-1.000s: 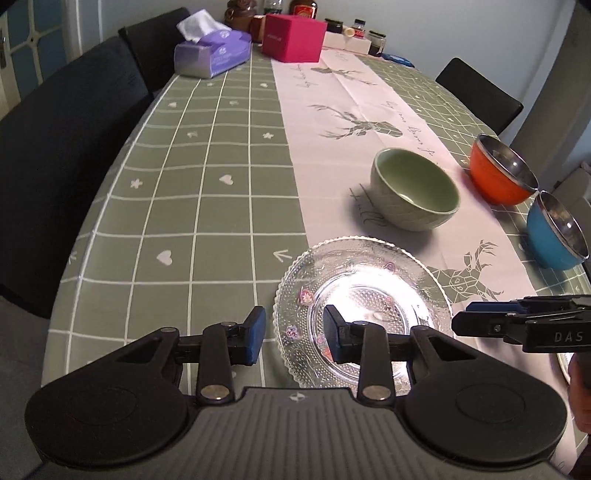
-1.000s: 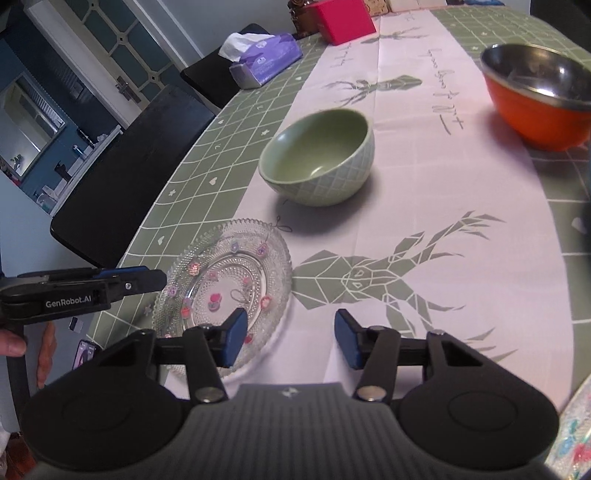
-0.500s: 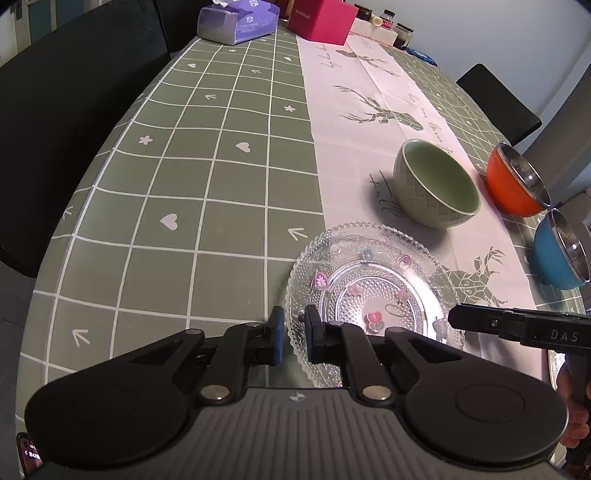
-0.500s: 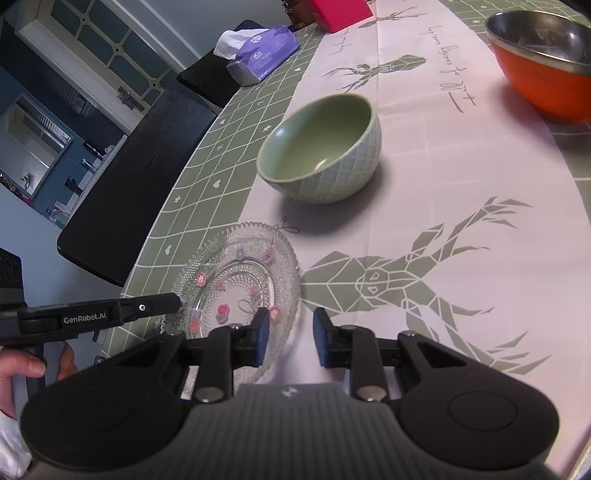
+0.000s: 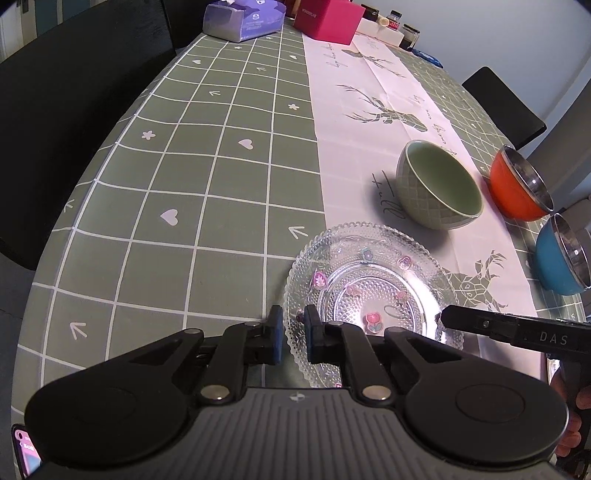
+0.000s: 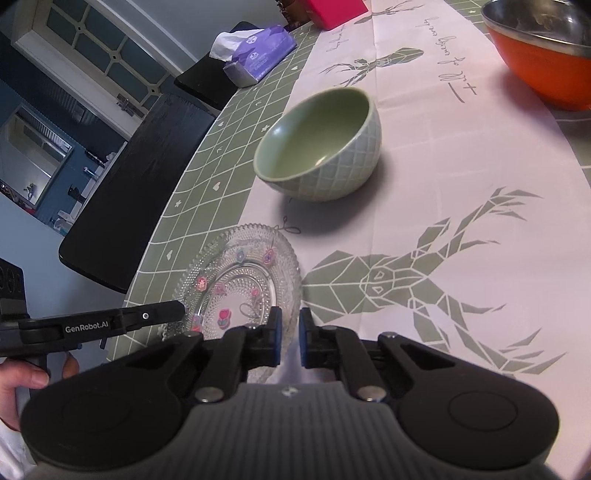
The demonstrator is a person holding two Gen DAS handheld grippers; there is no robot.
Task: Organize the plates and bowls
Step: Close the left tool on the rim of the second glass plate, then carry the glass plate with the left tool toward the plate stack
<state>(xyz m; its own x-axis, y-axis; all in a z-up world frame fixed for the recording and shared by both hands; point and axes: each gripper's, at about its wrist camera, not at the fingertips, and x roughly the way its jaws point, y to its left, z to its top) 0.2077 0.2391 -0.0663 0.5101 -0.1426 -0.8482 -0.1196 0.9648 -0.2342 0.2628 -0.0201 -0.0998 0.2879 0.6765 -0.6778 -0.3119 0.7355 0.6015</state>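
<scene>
A clear glass plate [image 5: 369, 291] with small flower decals lies at the table's near edge; it also shows in the right wrist view [image 6: 240, 284]. My left gripper [image 5: 293, 336] is shut on the plate's left rim. My right gripper [image 6: 289, 338] is shut on the plate's right rim. A green ceramic bowl [image 5: 437, 184] stands just beyond the plate, also seen in the right wrist view [image 6: 321, 144]. An orange bowl [image 5: 519, 184] and a blue bowl [image 5: 559, 254] stand at the right.
A green checked tablecloth [image 5: 184, 184] with a white deer runner [image 6: 443, 221] covers the table. A purple tissue pack [image 5: 243, 18], a pink box [image 5: 327, 18] and jars stand at the far end. Black chairs [image 5: 55, 110] line the left side.
Both grippers have gone from open to shut on opposite rims of the glass plate. Both cameras have moved in closer to the plate.
</scene>
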